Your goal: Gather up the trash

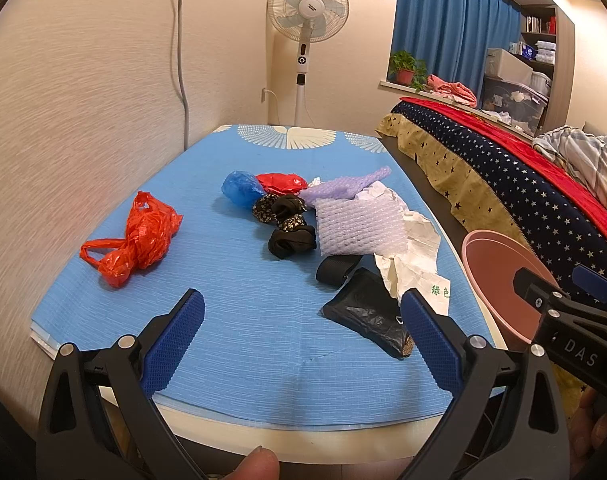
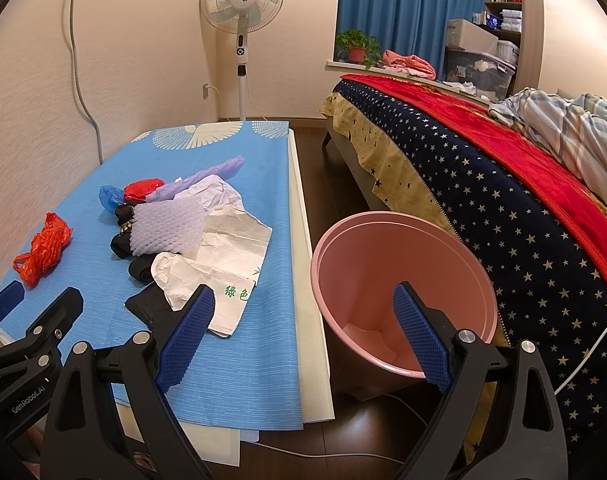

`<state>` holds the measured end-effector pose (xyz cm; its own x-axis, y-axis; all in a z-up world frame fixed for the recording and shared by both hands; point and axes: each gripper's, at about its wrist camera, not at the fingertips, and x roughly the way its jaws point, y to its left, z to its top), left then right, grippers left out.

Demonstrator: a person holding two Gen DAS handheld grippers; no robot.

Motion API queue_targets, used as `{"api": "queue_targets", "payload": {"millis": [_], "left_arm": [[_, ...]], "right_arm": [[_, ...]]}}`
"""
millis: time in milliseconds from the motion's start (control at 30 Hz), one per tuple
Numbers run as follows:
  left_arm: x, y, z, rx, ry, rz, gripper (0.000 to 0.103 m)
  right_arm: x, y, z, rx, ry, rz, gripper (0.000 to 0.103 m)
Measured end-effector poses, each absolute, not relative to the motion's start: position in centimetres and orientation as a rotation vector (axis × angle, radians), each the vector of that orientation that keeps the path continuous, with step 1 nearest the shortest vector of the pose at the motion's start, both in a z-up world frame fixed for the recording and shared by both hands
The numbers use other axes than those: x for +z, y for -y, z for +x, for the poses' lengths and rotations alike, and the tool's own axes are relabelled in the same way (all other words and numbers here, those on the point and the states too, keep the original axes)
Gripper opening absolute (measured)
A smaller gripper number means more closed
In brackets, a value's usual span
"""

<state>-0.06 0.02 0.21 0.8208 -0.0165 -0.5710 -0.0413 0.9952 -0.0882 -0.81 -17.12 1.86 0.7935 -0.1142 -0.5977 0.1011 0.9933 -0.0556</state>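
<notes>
Trash [image 1: 355, 224] lies heaped along the table's [image 1: 231, 344] right edge; beside that edge my pink bin [image 2: 403, 264] stands empty. My left claw [image 1: 303, 340] and right claw [image 2: 303, 336] gape apart, holding nothing.

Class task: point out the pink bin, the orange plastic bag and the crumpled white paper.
pink bin [image 2: 403, 224], right wrist view, far rim.
orange plastic bag [image 1: 143, 236], left wrist view, bunched middle.
crumpled white paper [image 2: 227, 240], right wrist view, flat middle.

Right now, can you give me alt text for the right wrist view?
The open right hand-held gripper hovers between a table's edge and an empty pink bin on the floor beside a bed. On the blue tablecloth lie crumpled white paper, an orange plastic bag and other scraps.
</notes>
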Motion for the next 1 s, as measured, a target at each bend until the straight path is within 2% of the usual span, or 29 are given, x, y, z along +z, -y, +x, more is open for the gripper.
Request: {"api": "queue_targets", "payload": {"millis": [367,533,733,800,1000], "left_arm": [[0.3,0.2,-0.1,0.020,-0.606,-0.101,0.095],[0.5,-0.2,0.2,0.055,-0.596,-0.105,0.095],[0.8,-2.3,1.2,0.145,-0.587,-0.136,0.095],[1.0,-3.0,1.6,0.170,-0.581,-0.154,0.088],[0.9,-4.5,3.1,0.224,-0.581,-0.154,0.066]], "right_arm": [[1.9,17.0,-0.7,-0.110,-0.650,-0.011,0.088],[1.7,17.2,-0.2,-0.094,-0.672,0.026,0.081],[1.2,17.2,1.3,-0.041,-0.707,0.086,0.059],[1.0,17.2,2.1,-0.005,-0.718,0.126,0.054],[0.3,15.7,3.8,0.074,-0.738,0.164,0.053]]}}
